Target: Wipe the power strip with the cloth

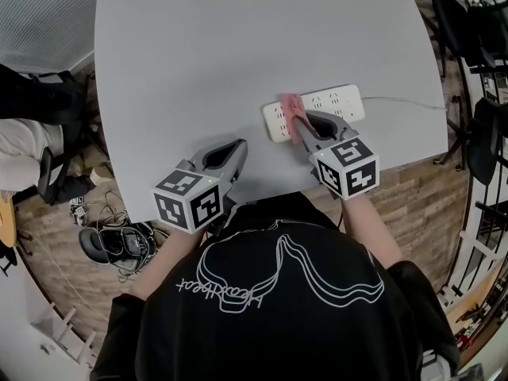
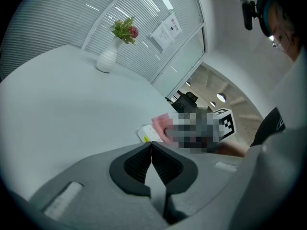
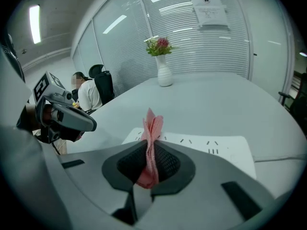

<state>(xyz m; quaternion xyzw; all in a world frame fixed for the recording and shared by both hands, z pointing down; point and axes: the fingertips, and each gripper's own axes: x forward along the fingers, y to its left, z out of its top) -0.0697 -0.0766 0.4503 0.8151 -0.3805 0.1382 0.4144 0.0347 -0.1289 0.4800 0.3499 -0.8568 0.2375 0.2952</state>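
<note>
two grey hand-held grippers hovered at the near edge. the left gripper point(image 1: 240, 144) point(image 2: 151, 143) sat well left of the white rectangular power strip point(image 1: 335, 101) point(image 2: 145, 134) point(image 3: 213, 146), its jaws pressed together with nothing between them. the right gripper point(image 1: 305, 118) point(image 3: 149, 143) was at the strip's left part, jaws clamped tight on the one pink folded cloth point(image 1: 291, 111) point(image 3: 153, 123), which stood up between them and overlapped the strip's left end.

one strip lay there, with one white cord point(image 1: 405, 100) running off from its right end. far beyond the strip stood one white vase point(image 2: 106, 59) point(image 3: 164, 75) of flowers.

all rested on a pale grey rounded table point(image 1: 222, 54) point(image 3: 230, 104). nearer than the strip, wood-plank floor point(image 1: 417, 189) showed below the table's edge. beyond the strip and vase rose a glass wall point(image 3: 192, 37) with blinds and one paper notice point(image 3: 209, 6); left of the strip was one seated person point(image 3: 88, 94).
</note>
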